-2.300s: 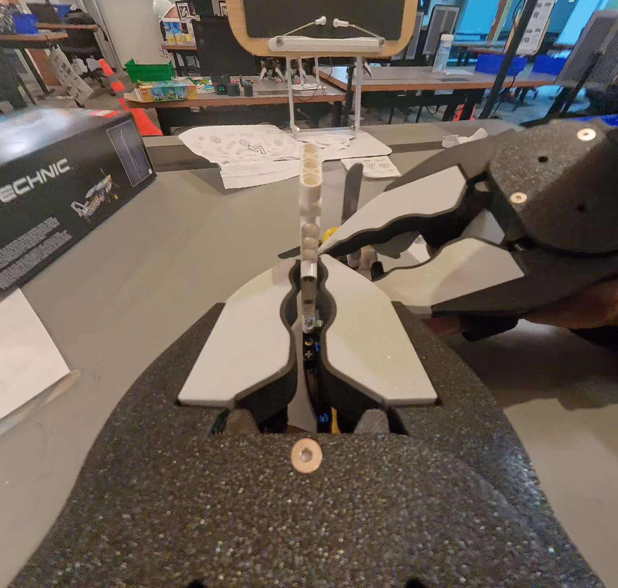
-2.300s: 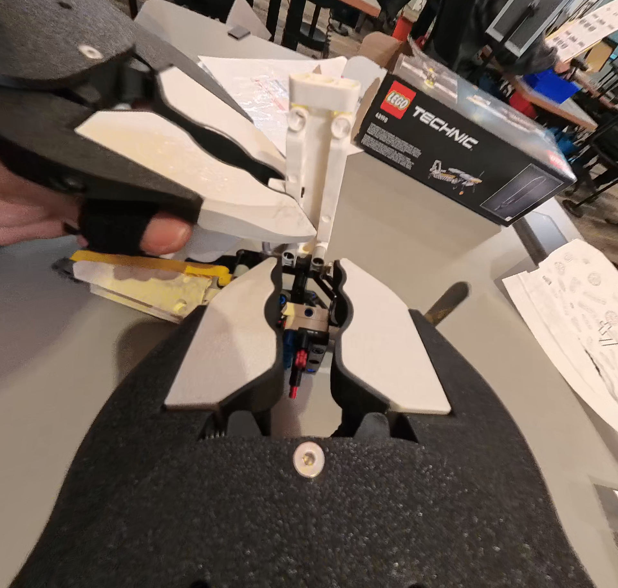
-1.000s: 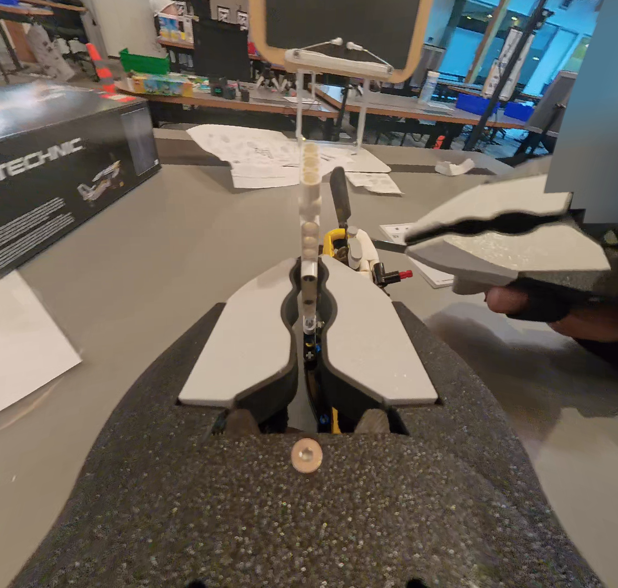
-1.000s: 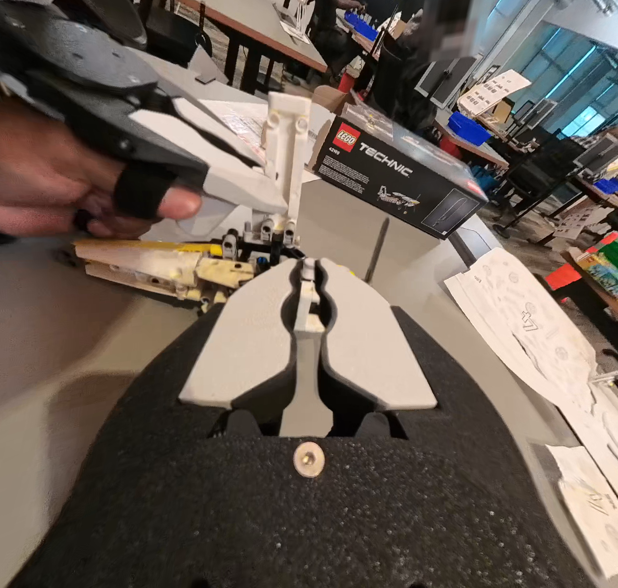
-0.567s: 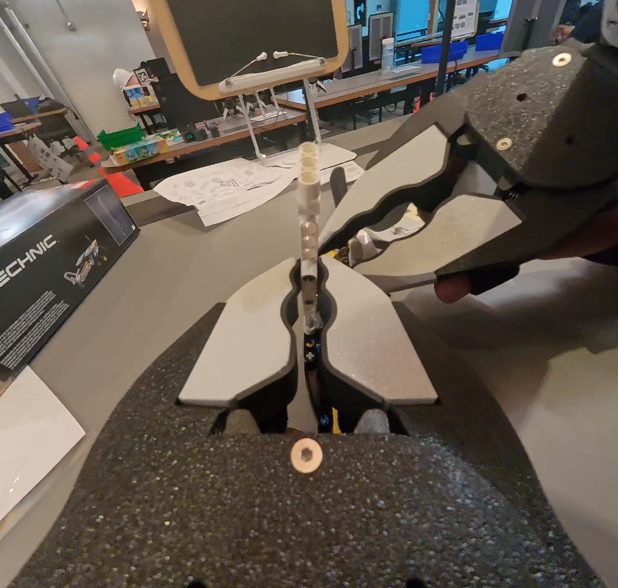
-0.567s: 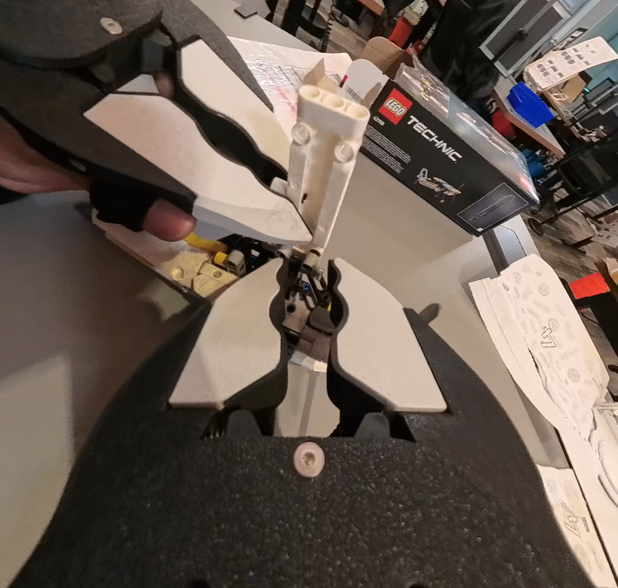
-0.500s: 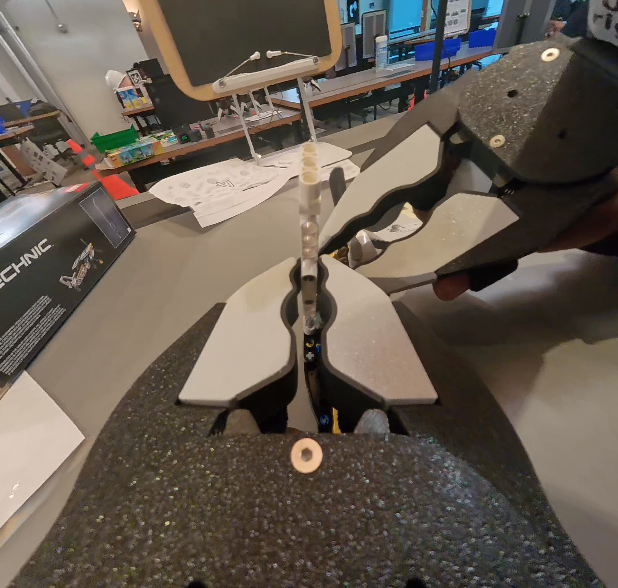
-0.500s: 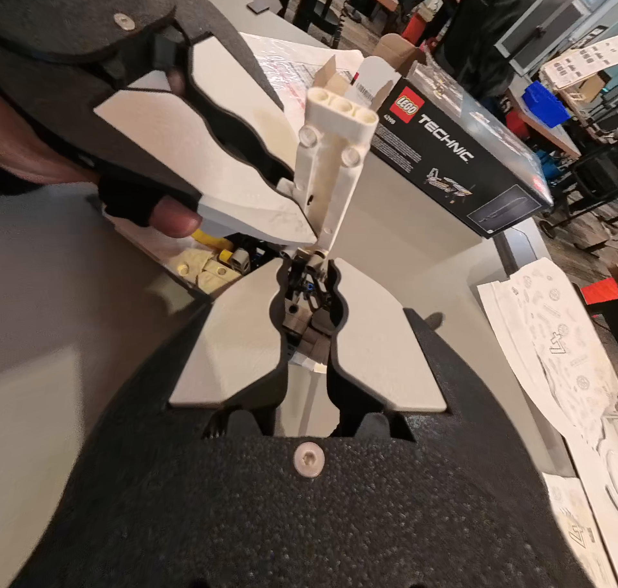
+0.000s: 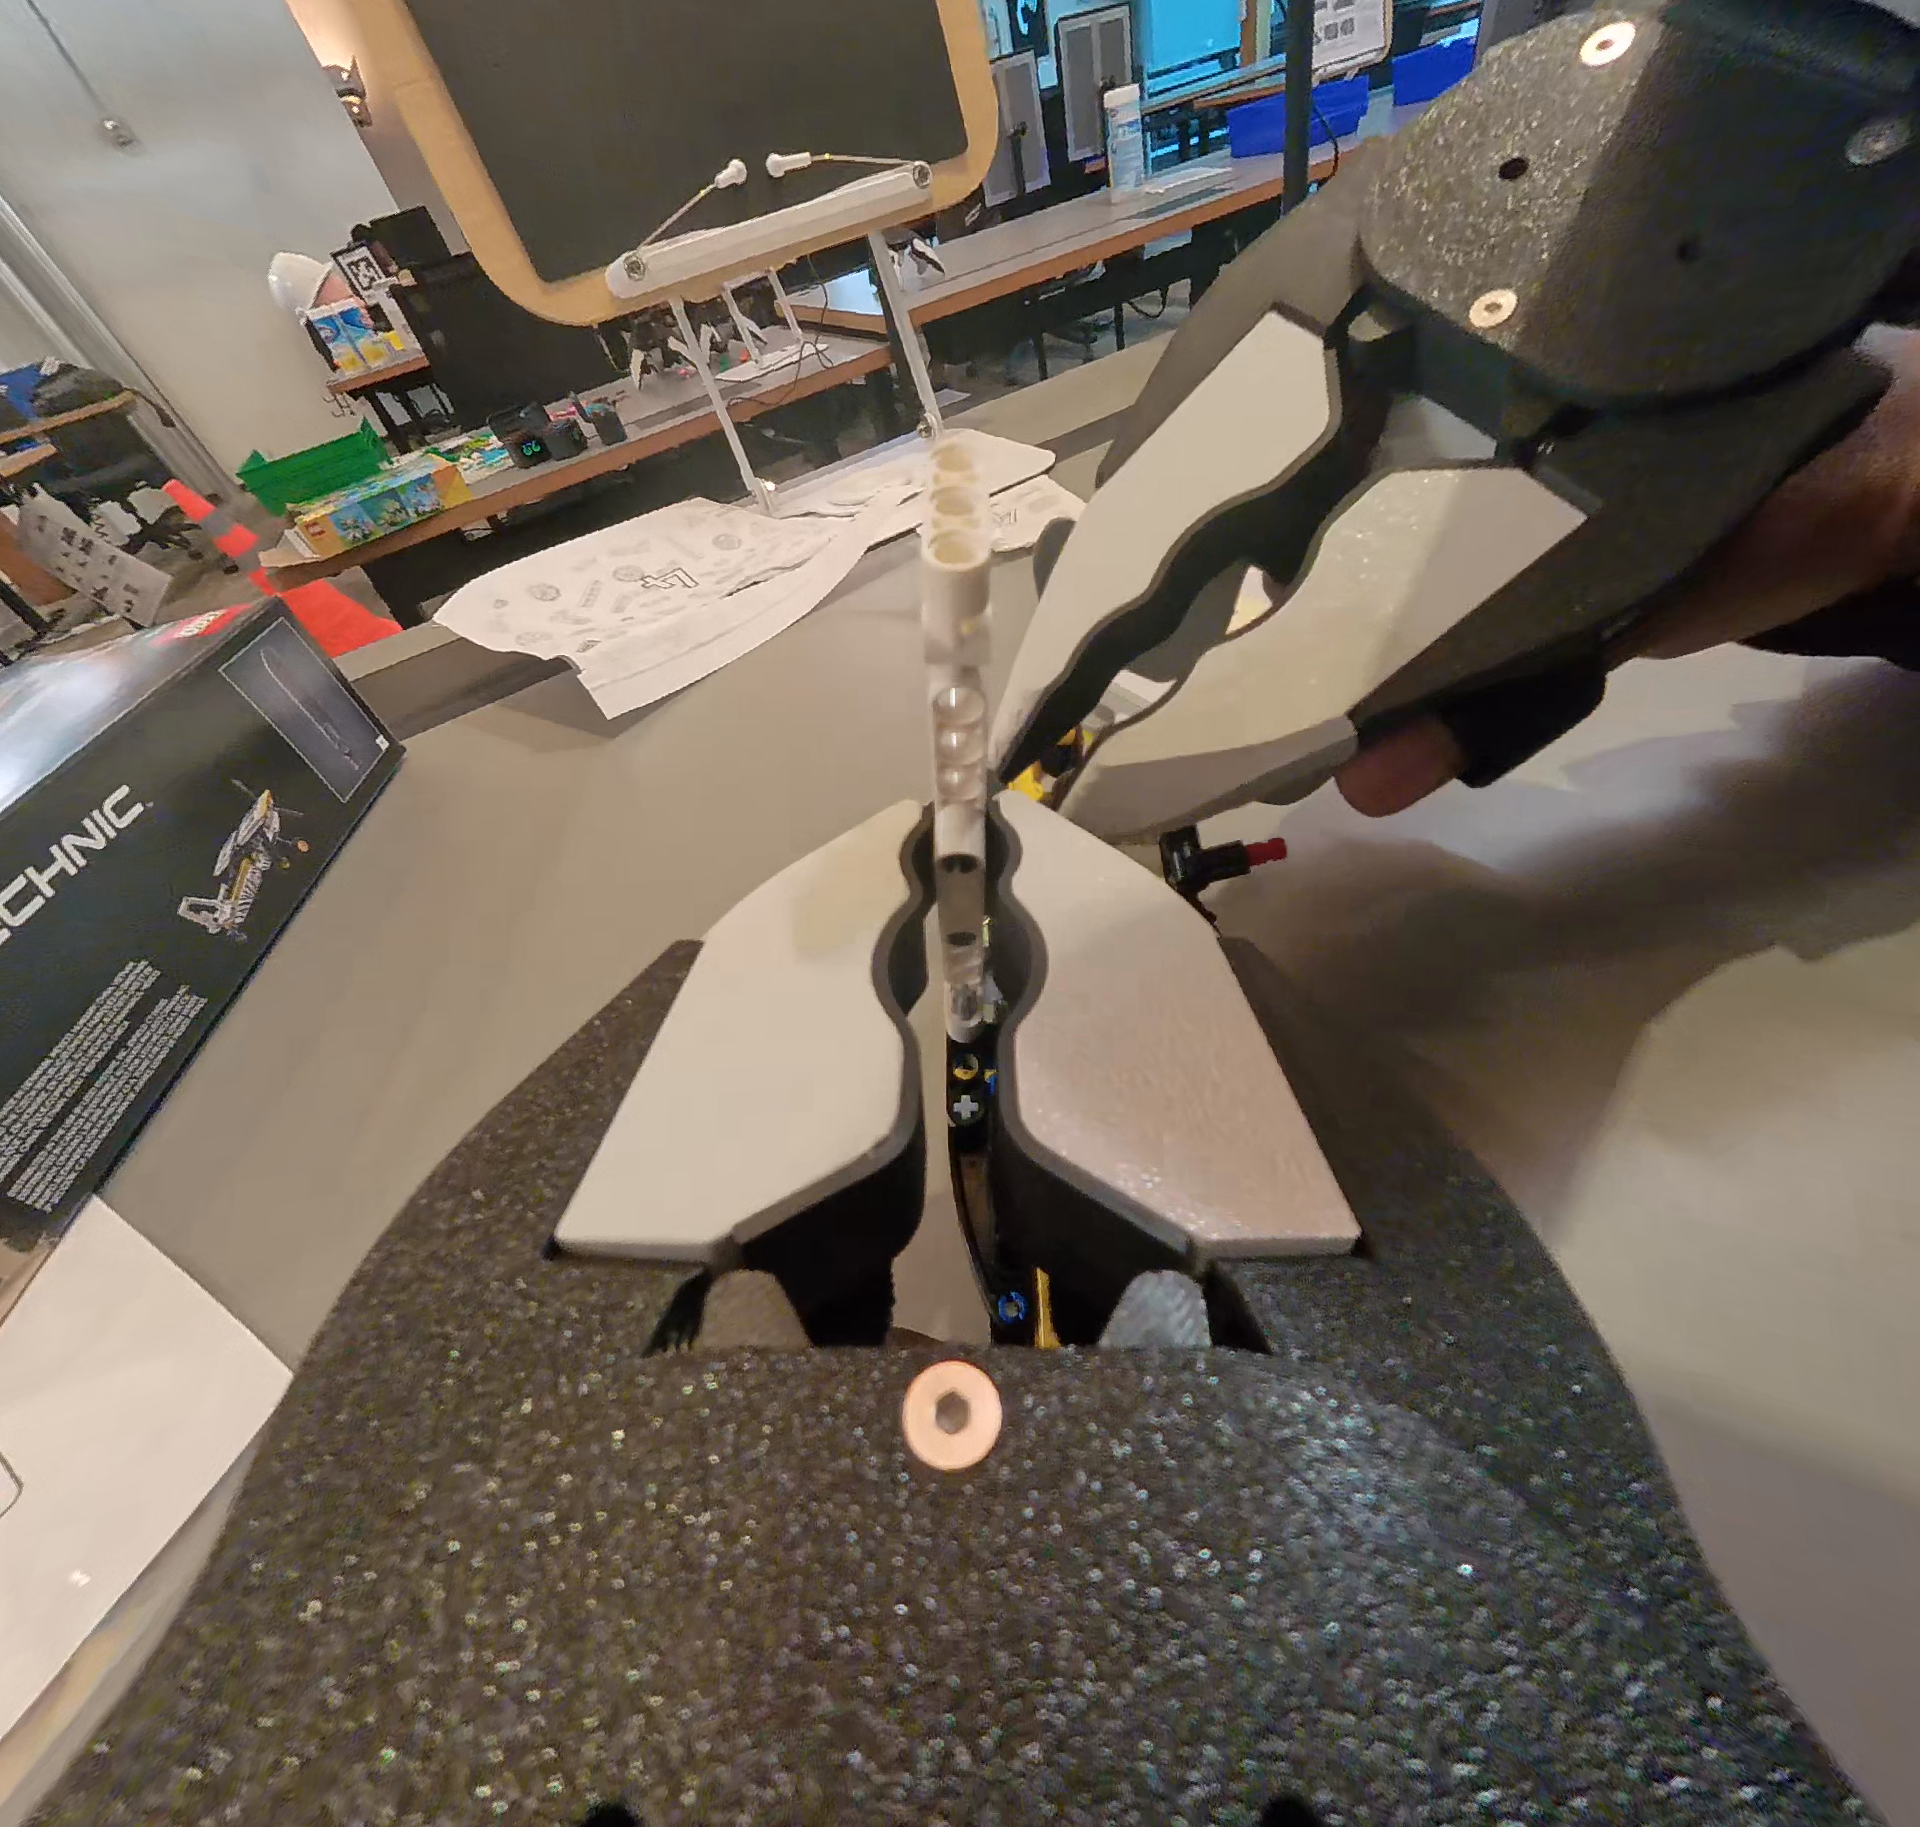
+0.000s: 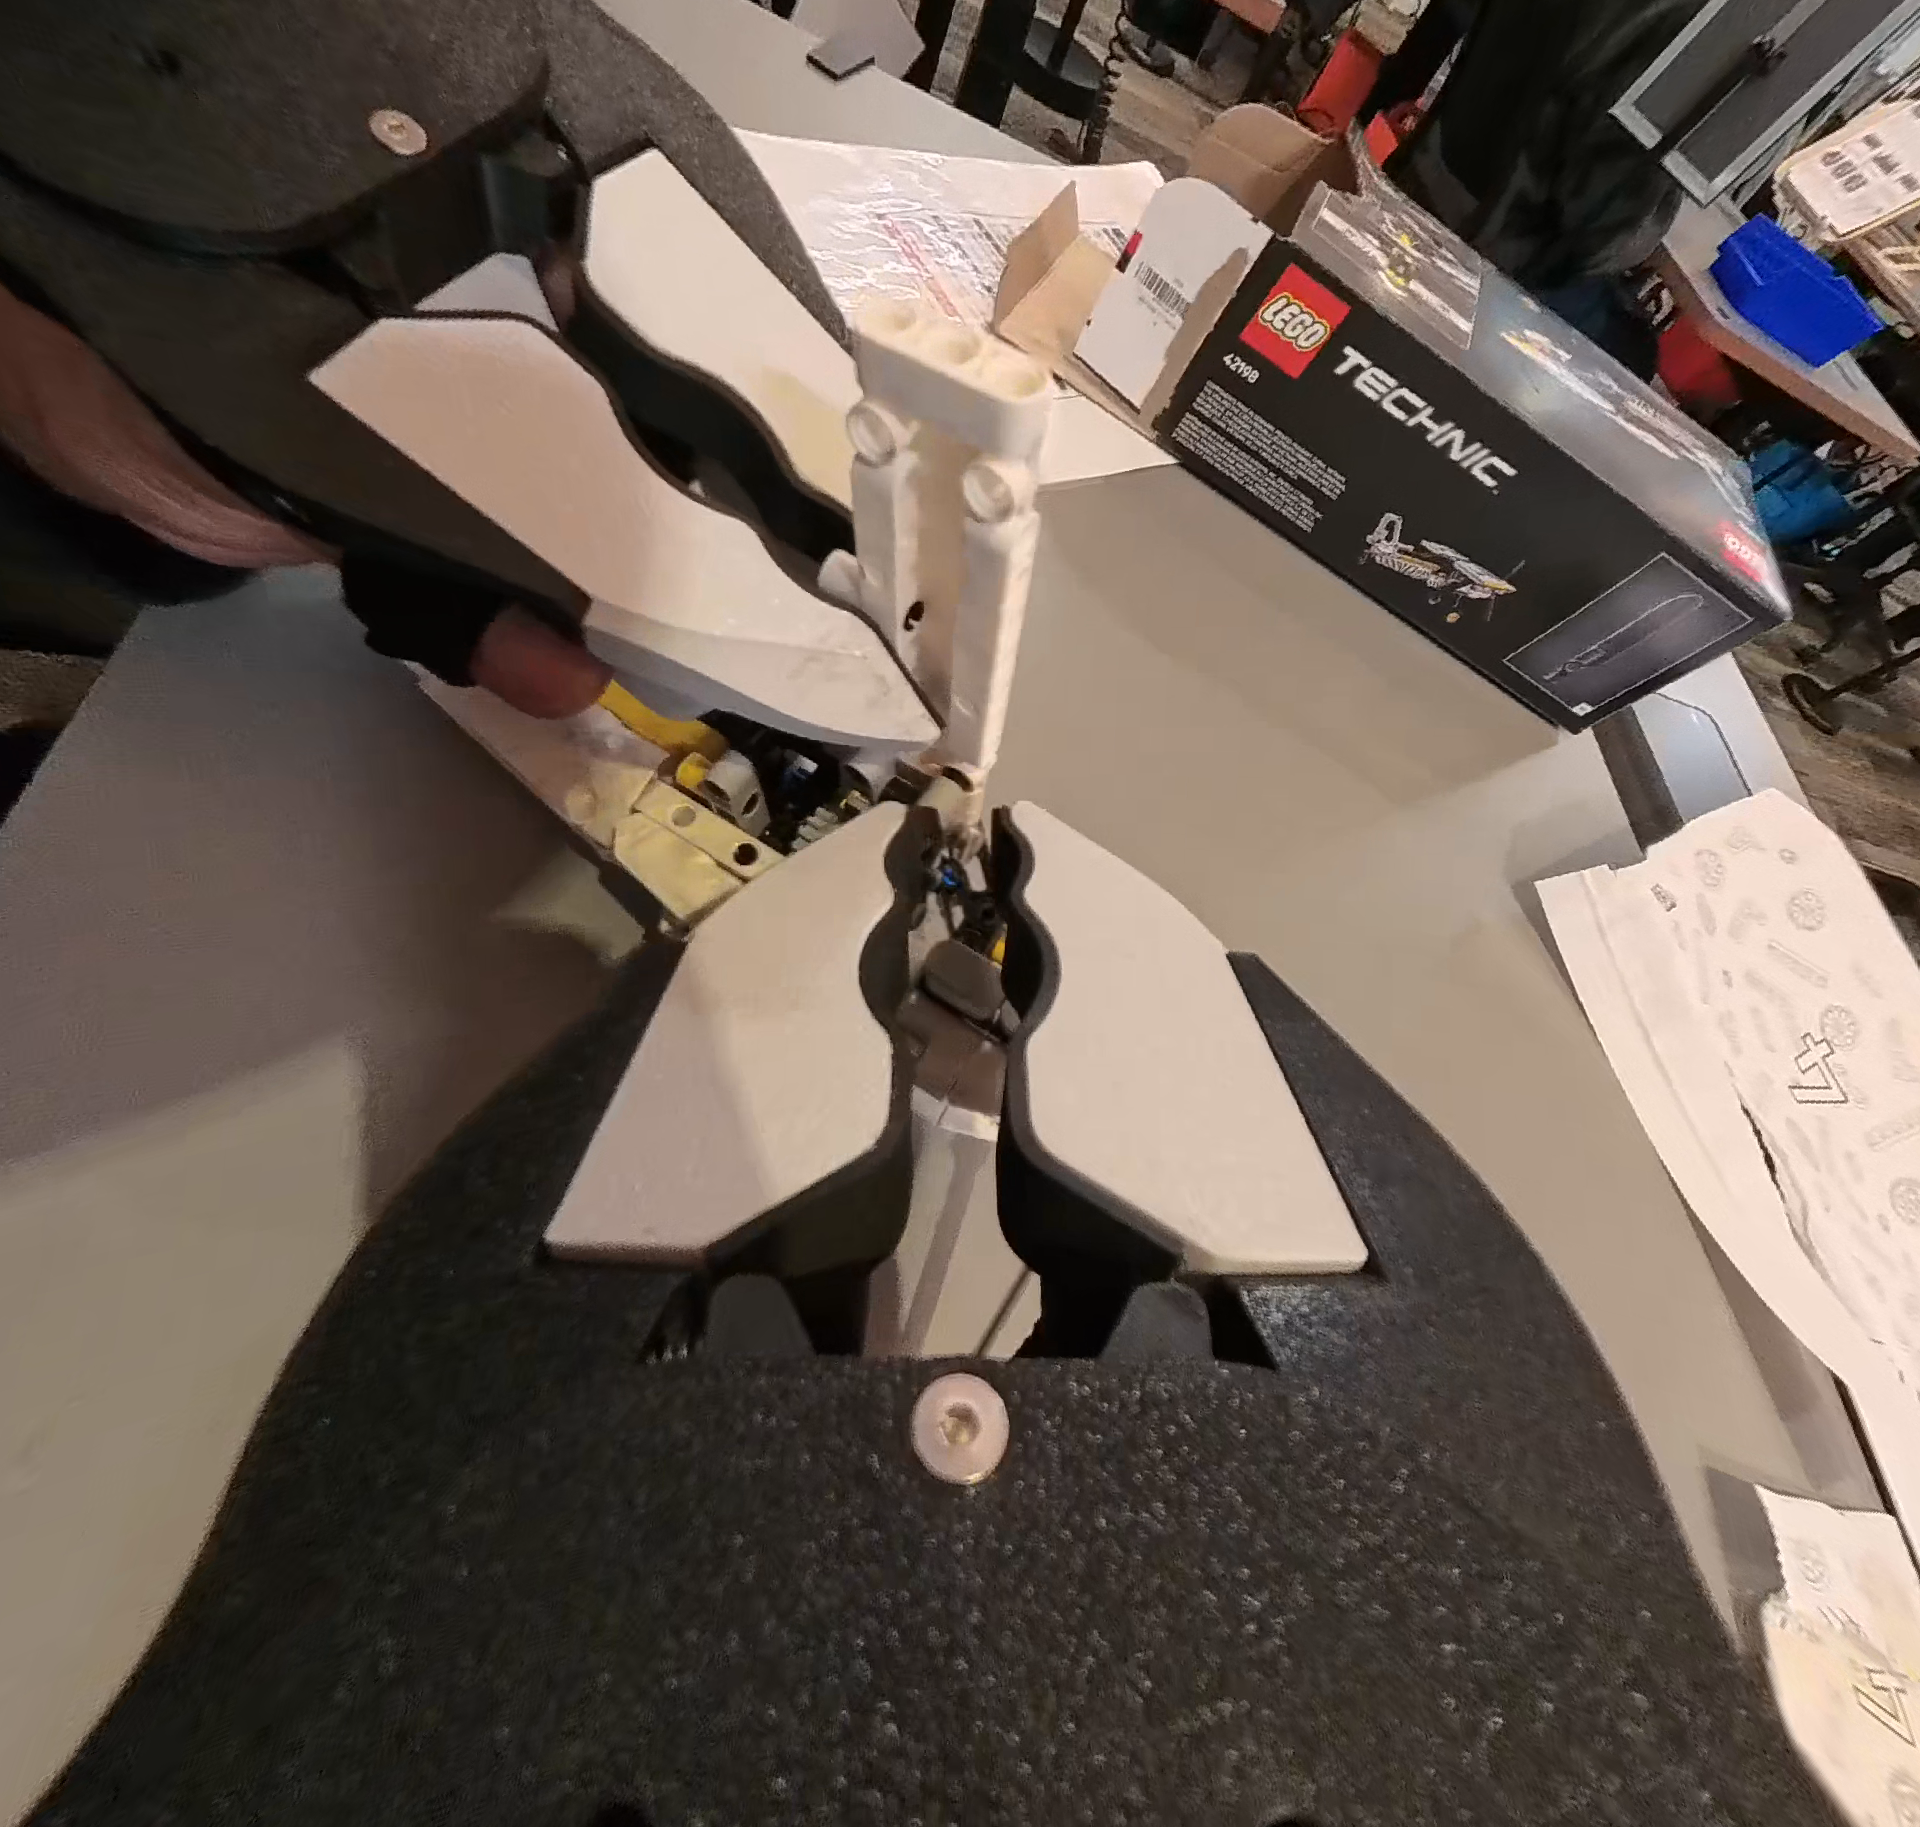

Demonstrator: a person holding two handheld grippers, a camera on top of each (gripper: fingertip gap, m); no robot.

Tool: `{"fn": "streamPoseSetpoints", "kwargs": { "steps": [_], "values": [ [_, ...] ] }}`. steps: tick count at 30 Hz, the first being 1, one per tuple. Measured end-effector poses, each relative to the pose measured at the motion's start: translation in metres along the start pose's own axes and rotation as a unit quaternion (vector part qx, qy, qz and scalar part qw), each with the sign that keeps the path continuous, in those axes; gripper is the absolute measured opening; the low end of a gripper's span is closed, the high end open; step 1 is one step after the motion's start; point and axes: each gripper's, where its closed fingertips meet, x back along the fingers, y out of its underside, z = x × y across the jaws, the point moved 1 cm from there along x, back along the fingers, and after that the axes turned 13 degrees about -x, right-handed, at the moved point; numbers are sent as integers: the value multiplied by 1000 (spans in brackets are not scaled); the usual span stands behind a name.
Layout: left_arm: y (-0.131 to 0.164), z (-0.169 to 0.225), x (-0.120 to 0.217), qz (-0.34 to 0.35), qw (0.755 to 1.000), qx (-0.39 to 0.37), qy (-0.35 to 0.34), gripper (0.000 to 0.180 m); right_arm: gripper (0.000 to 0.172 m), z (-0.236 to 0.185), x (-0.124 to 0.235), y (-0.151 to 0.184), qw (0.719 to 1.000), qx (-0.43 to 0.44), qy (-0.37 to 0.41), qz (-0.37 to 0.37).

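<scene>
- Since a second ago, the right claw (image 10: 951, 821) has been coming back in from well off to the side, and is now sitting tip to tip with the left claw (image 9: 961, 821).
- The left claw is staying clamped on the white beam frame (image 9: 958, 697), its two pads pressing the frame's lower end from either side while the frame is standing upright beyond the tips.
- The right claw is standing narrow around the dark and grey parts of the brick model (image 10: 717, 842) just below the frame's foot; whether its pads are pressing on those parts cannot be told.
- The rest of the brick model, with yellow and cream pieces, is lying on the surface (image 10: 1299, 738) just left of the right claw's tips, under the left claw.
- A gloved hand (image 9: 1475, 738) is gripping the right claw's body.
- Farther out, a black toy box (image 10: 1455, 489) is lying beyond and to the right of the right claw.
- Printed instruction sheets (image 10: 1766, 998) are spreading along the surface at the right claw's right.
</scene>
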Motion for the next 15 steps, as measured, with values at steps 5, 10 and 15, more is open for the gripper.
{"fn": "streamPoseSetpoints", "kwargs": {
  "steps": [5,10,15],
  "values": [
    [-1,1,0,-2,1000,-8,-5,9,12,-2,0,0,1000,2,1,-2],
    [-1,2,0,-3,1000,-6,-9,9,12,-4,0,1,1000,-5,-3,-3],
    [-2,5,-1,-5,1000,-7,-7,9,14,-5,-1,2,1000,-11,-3,-9]
  ]
}}
